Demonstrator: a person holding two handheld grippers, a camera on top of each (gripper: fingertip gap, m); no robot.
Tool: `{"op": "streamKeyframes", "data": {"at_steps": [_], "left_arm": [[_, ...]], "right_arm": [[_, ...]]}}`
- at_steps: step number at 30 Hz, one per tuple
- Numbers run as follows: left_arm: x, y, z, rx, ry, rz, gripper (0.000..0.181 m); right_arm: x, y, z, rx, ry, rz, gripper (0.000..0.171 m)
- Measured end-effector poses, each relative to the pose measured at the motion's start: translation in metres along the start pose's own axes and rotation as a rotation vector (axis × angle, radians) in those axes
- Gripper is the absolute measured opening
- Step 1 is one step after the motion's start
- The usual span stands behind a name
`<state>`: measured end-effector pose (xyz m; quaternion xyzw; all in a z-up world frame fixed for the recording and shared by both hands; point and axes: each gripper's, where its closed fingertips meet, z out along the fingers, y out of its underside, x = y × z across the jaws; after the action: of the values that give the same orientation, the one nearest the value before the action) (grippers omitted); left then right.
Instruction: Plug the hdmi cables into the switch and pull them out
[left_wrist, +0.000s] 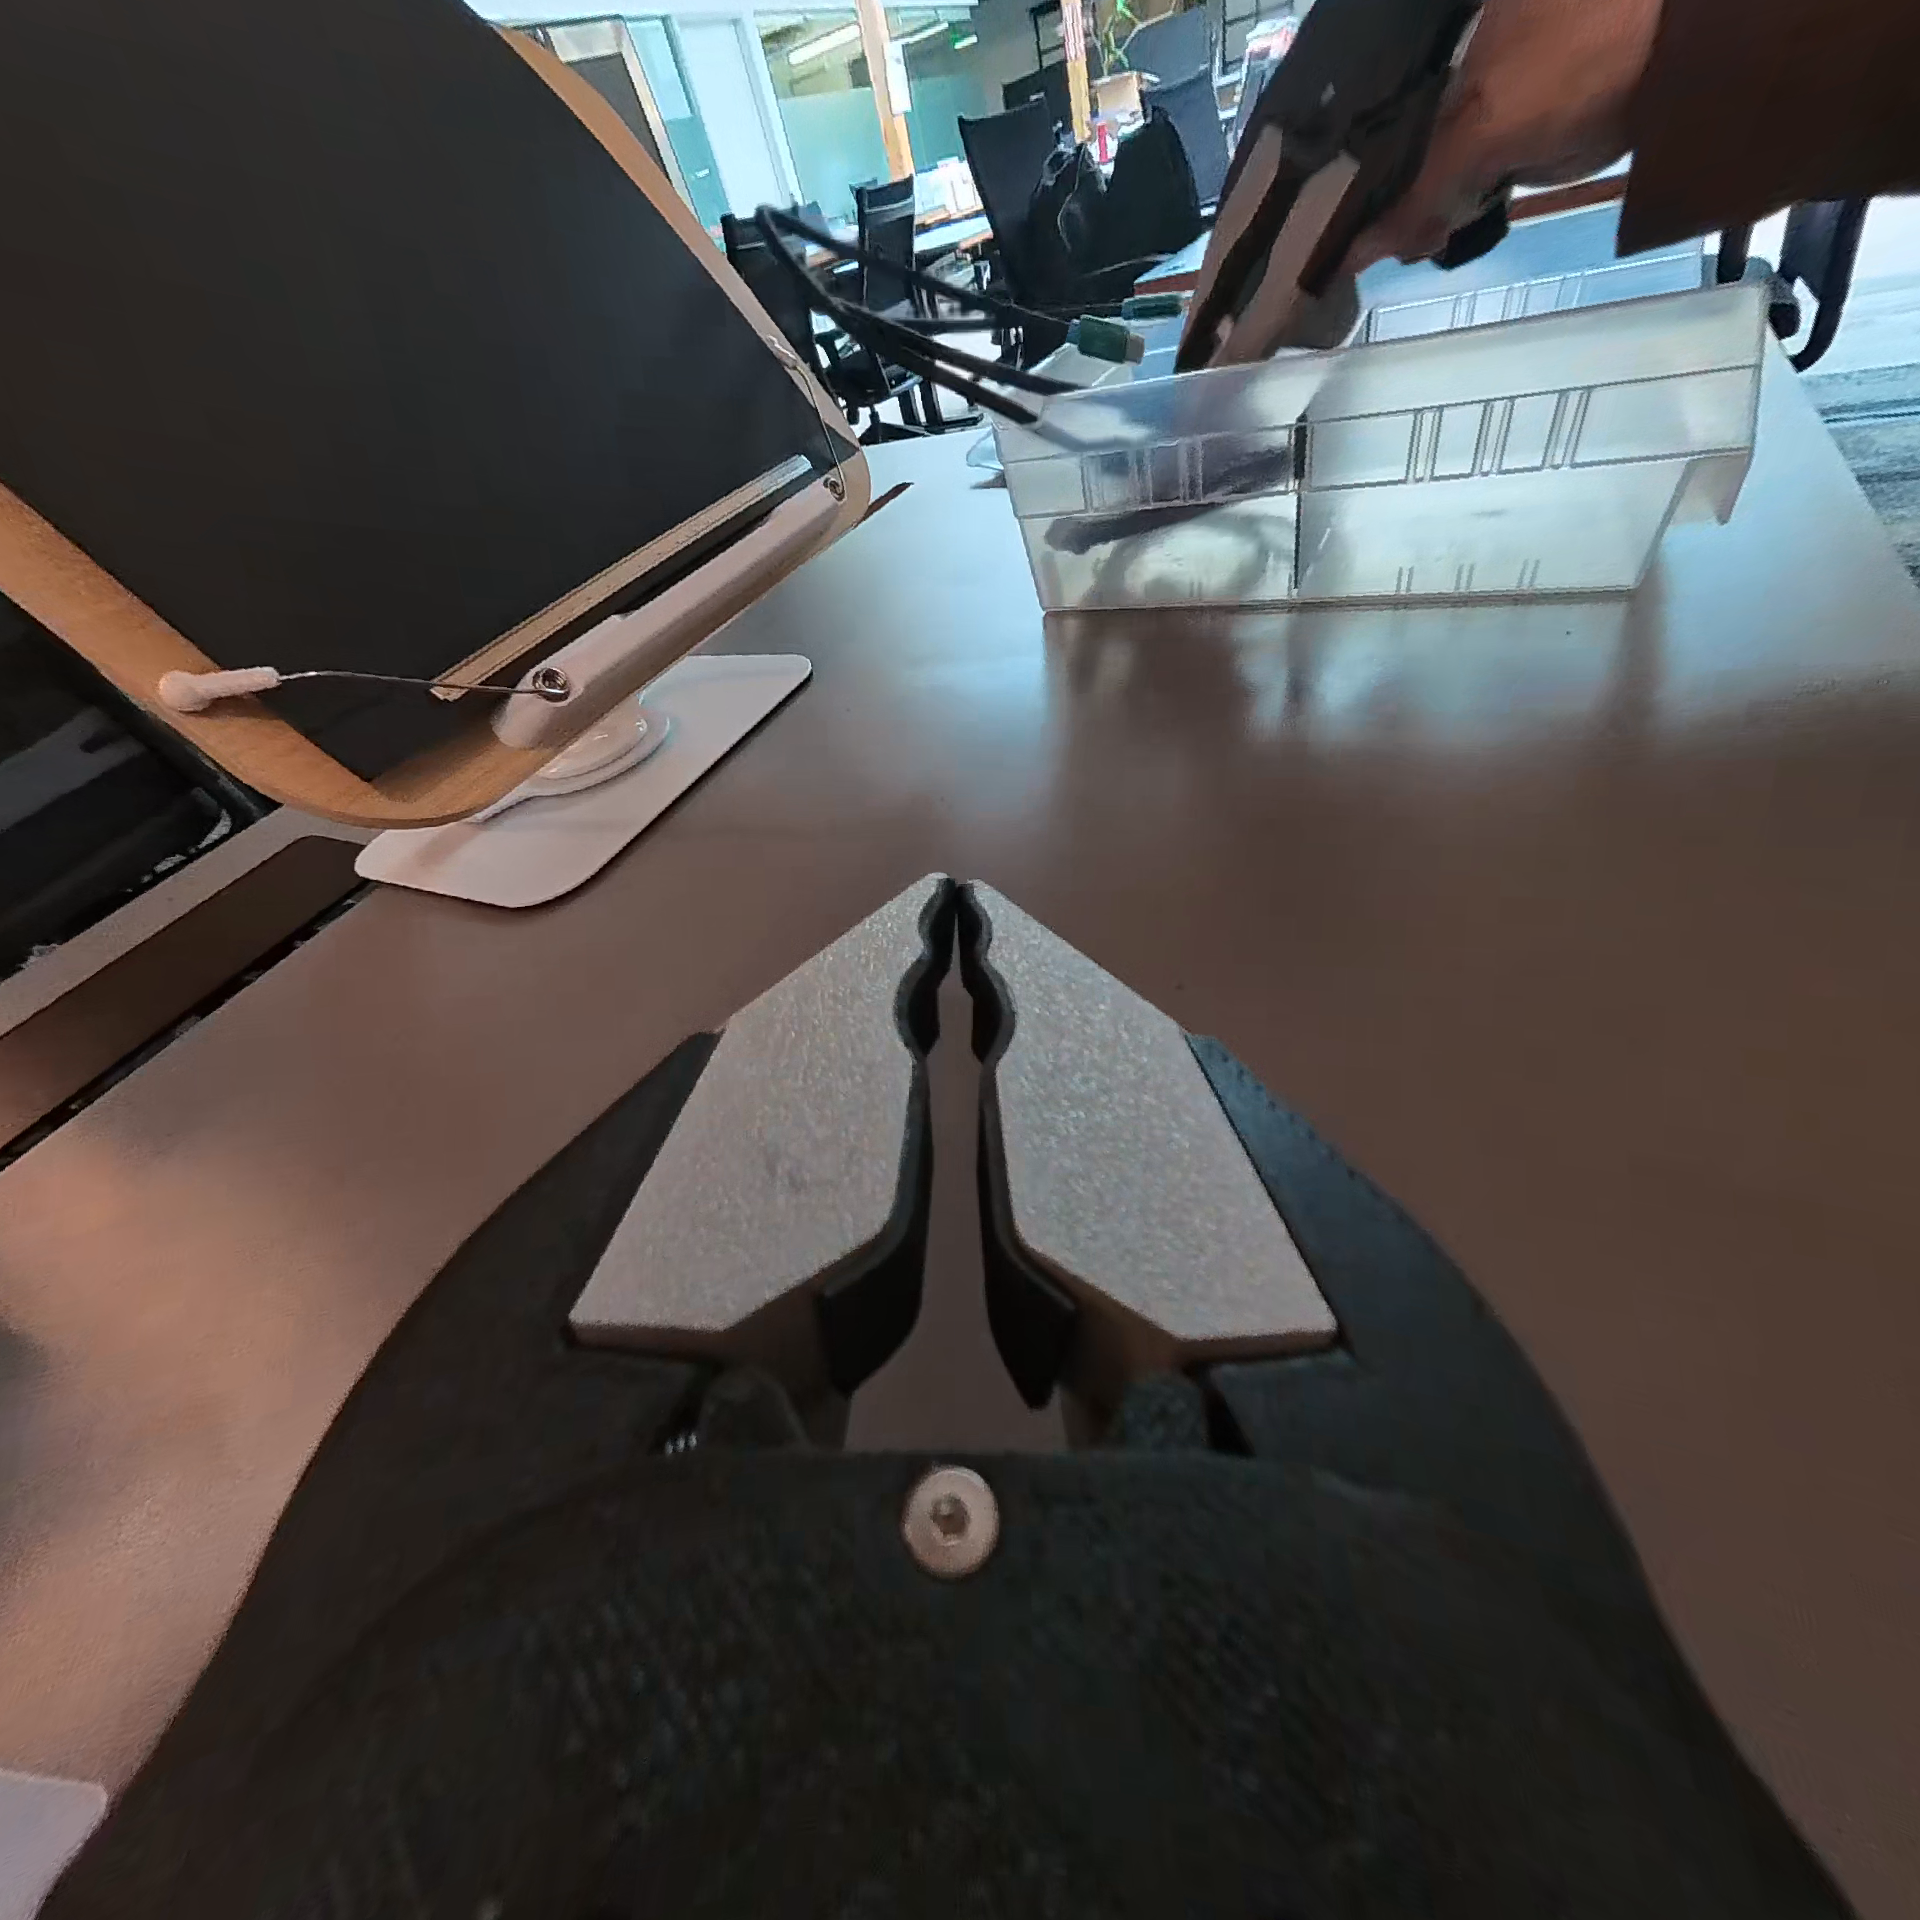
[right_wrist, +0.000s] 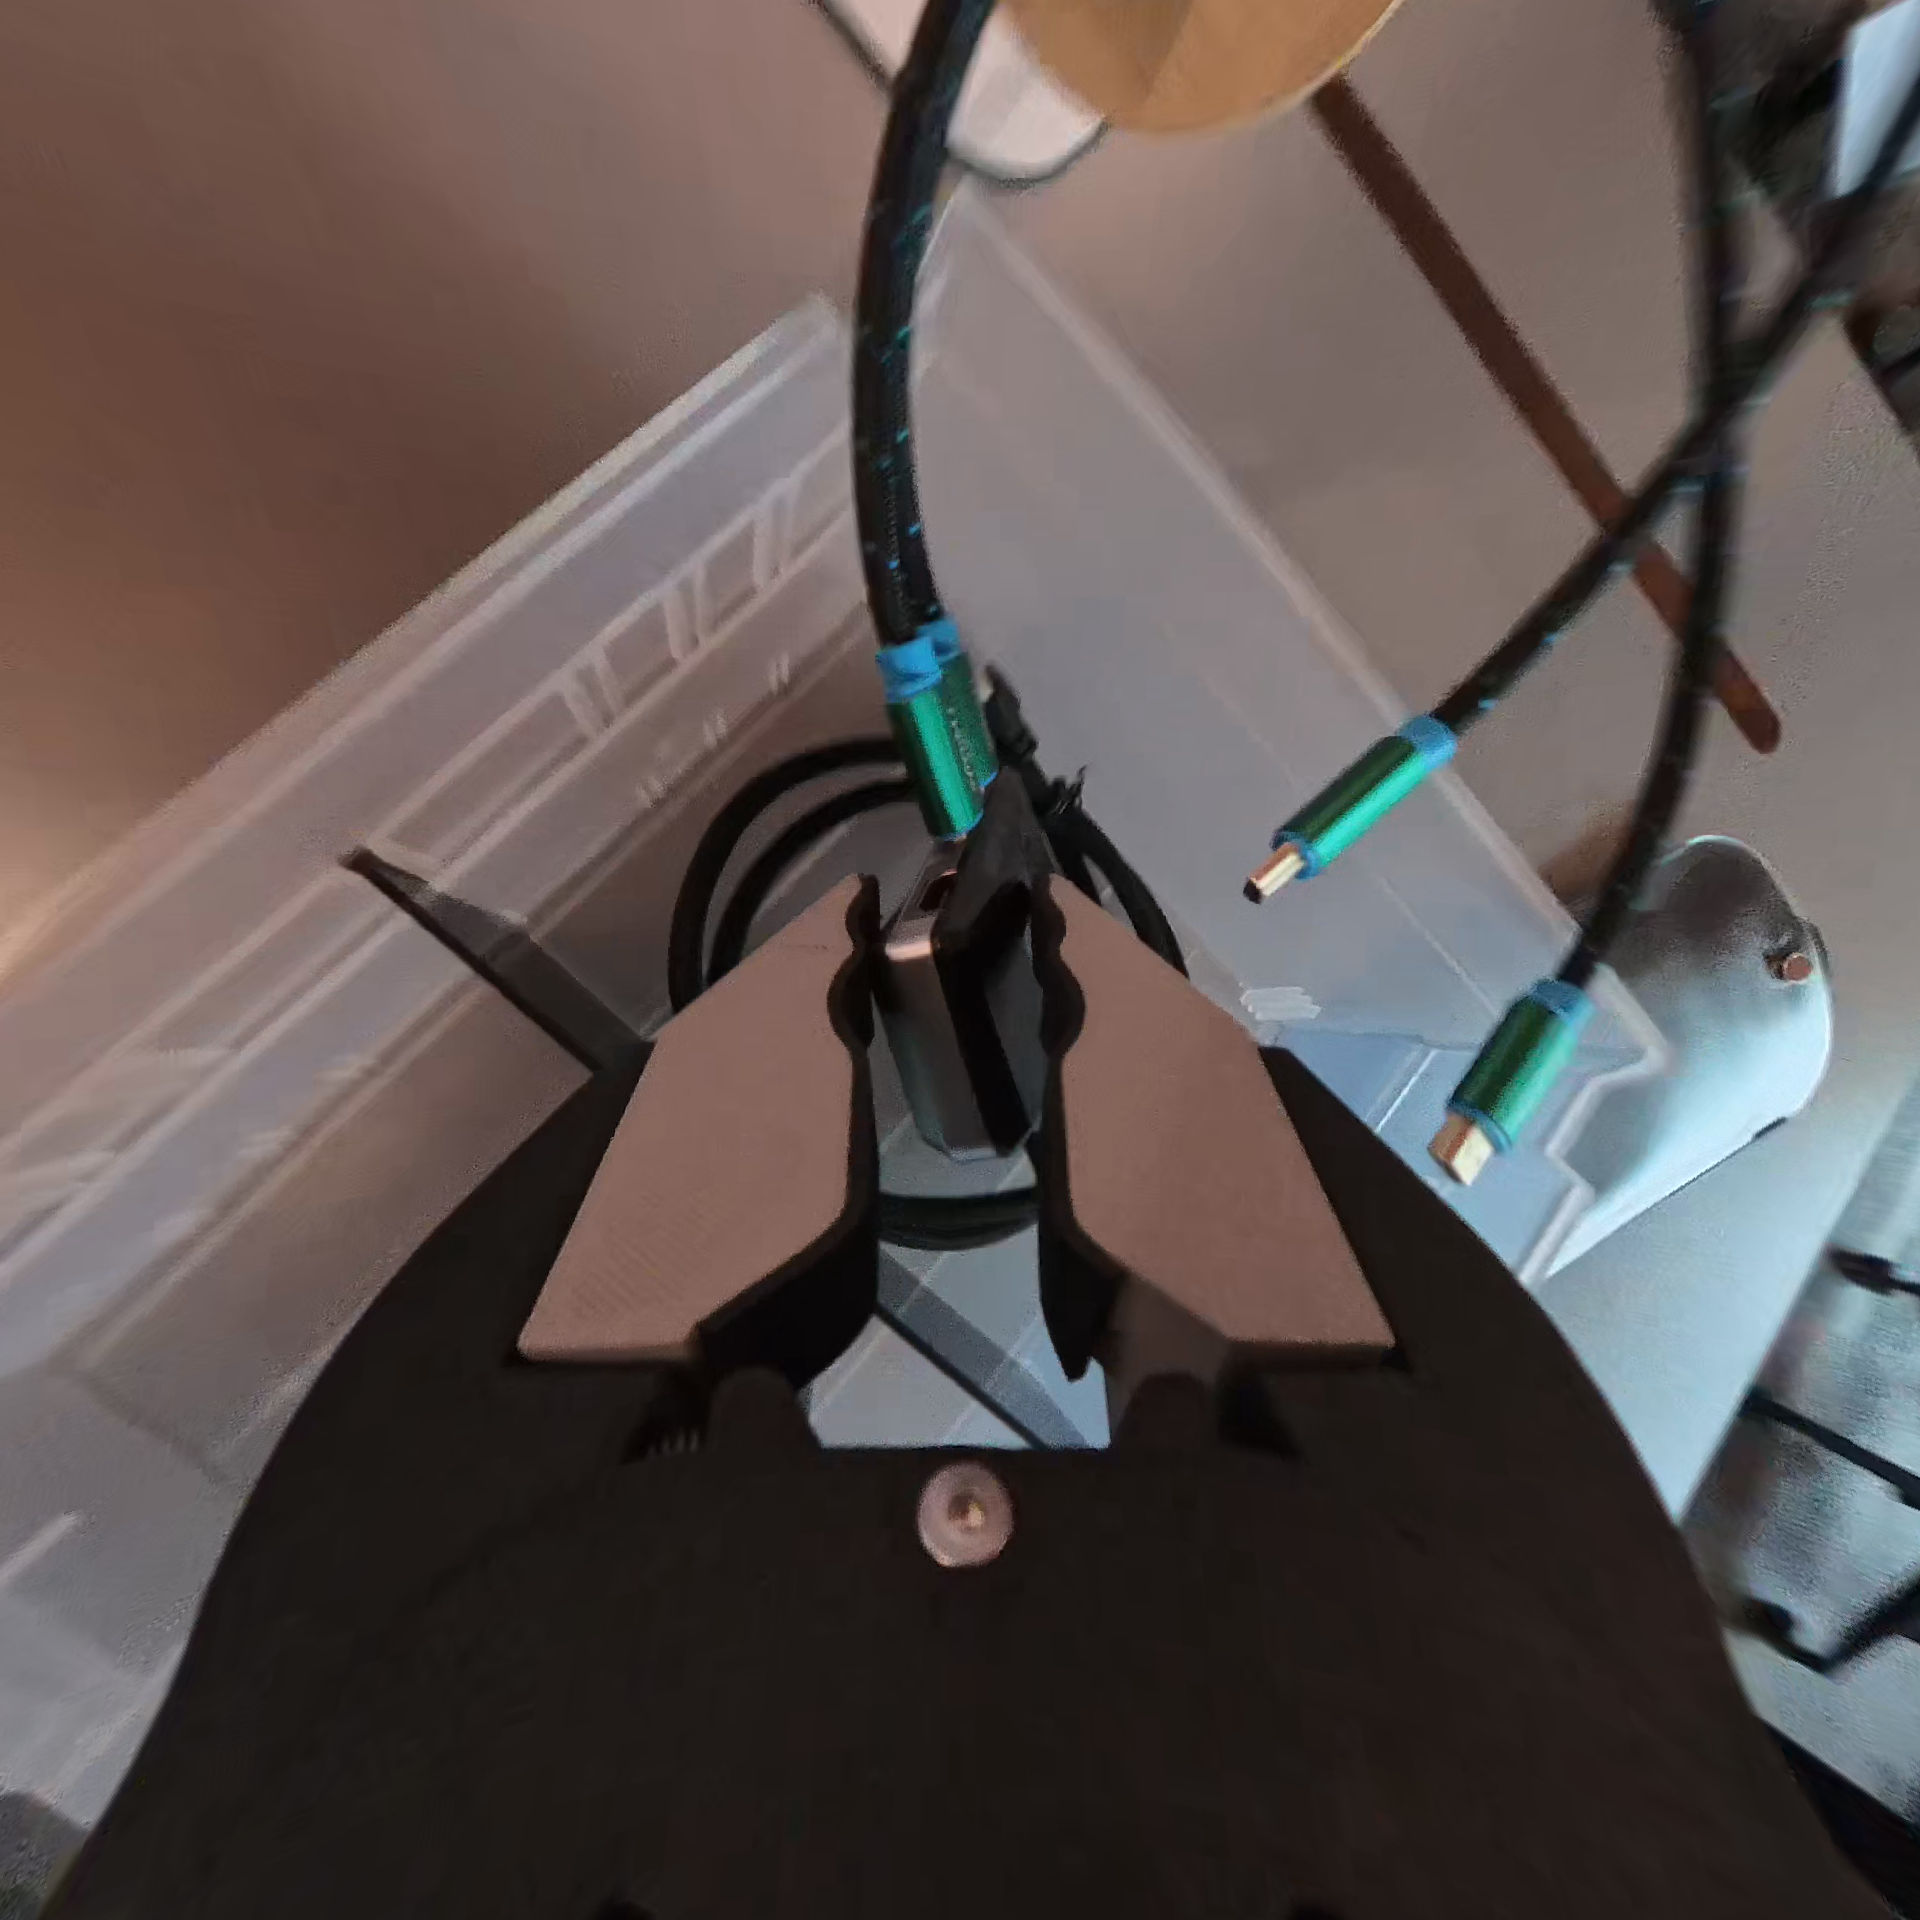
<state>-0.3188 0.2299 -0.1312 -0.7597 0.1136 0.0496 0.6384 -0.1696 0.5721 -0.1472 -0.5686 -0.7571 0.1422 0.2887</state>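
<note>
My right gripper (right_wrist: 956, 896) is shut on the small grey and black switch (right_wrist: 951, 1039) and holds it over a clear plastic bin (right_wrist: 436, 831). One green HDMI plug (right_wrist: 940, 748) on a black braided cable meets the switch's far end and looks seated in a port. Two more green plugs (right_wrist: 1351, 800) (right_wrist: 1507, 1070) with gold tips hang loose to the right. My left gripper (left_wrist: 954, 888) is shut and empty, low over the brown table (left_wrist: 1351, 935). In the left wrist view the right gripper (left_wrist: 1236, 332), held by a hand, reaches into the bin (left_wrist: 1507, 488), with green plugs (left_wrist: 1110, 338) beside it.
A screen on a white stand (left_wrist: 582, 821) with a curved wooden frame stands at the left of the table. A coiled black cable (right_wrist: 717, 831) lies in the bin. A white object (right_wrist: 1714, 1039) sits beyond the bin's right end. Office chairs stand behind the table. There is about 40 cm between the tips of the two grippers. From the right gripper's tips to the white object (right_wrist: 1714, 1039) is close to 30 cm.
</note>
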Motion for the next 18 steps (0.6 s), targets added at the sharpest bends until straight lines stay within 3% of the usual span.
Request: {"op": "streamKeyframes", "data": {"at_steps": [3, 6, 12, 15, 18], "left_arm": [[-0.001, -0.001, -0.001, 0.007, -0.003, -0.008, 0.0], [-0.003, -0.001, -0.002, 0.009, -0.005, -0.013, 0.0], [-0.003, 0.001, -0.001, -0.002, -0.005, -0.003, 0.0], [-0.004, 0.003, -0.001, -0.007, -0.01, -0.008, 0.0], [-0.006, 0.003, -0.001, -0.006, -0.017, -0.007, 0.0]], "right_arm": [[0.0, -0.033, -0.034, 0.225, -0.101, 0.16, 0.031], [0.017, -0.052, -0.066, 0.385, -0.172, 0.299, 0.058], [0.082, -0.042, -0.07, 0.386, -0.023, 0.471, 0.072], [0.089, -0.047, -0.047, 0.333, -0.049, 0.538, 0.084], [0.102, -0.05, -0.018, 0.236, 0.029, 0.576, 0.085]]}}
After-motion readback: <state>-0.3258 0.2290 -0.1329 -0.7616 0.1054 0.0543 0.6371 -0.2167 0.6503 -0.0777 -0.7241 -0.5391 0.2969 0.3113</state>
